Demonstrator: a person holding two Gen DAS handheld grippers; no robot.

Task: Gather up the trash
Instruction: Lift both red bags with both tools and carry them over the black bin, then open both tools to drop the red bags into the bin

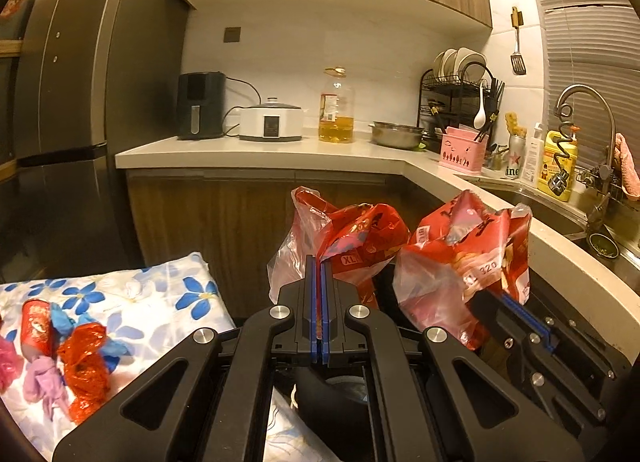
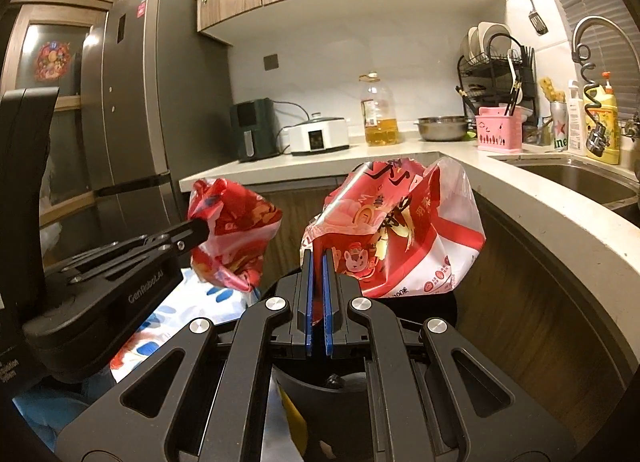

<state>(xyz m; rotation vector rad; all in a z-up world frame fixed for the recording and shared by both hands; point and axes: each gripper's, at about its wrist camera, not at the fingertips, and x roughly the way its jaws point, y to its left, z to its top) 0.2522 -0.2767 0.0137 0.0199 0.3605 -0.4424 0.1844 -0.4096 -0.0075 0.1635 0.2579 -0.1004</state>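
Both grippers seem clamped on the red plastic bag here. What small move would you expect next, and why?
Probably spread the two grips slightly apart to open the bag's mouth. The left gripper and right gripper each pinch a separate part of the red plastic bag, held up in front of the counter, while crumpled trash lies on the floral cloth.

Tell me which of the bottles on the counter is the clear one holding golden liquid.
The large oil bottle beside the white cooker. It is clear, with a handle on top, while the yellow bottle and white bottle by the sink are opaque.
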